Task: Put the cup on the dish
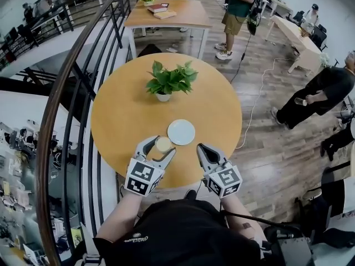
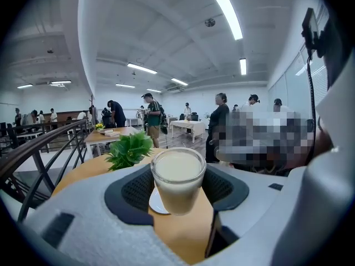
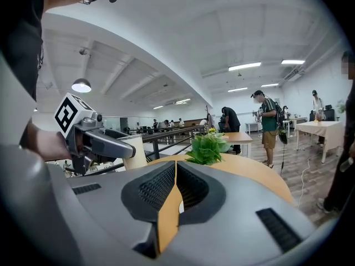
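just beside the dish [image 1: 181, 132] — left tongs [image 1: 161, 145] grip the cup [image 2: 178, 179].

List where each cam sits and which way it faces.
Head view: on the person's head, facing steeply down at the round table; forearms, left gripper and right gripper show.
Left gripper view: on the left gripper, facing along its jaws, closed on the cup, toward the plant; only its jaws show.
Right gripper view: on the right gripper, facing along its shut jaws across the table; the left gripper shows at left.
Shared: all three see the plant and cup.
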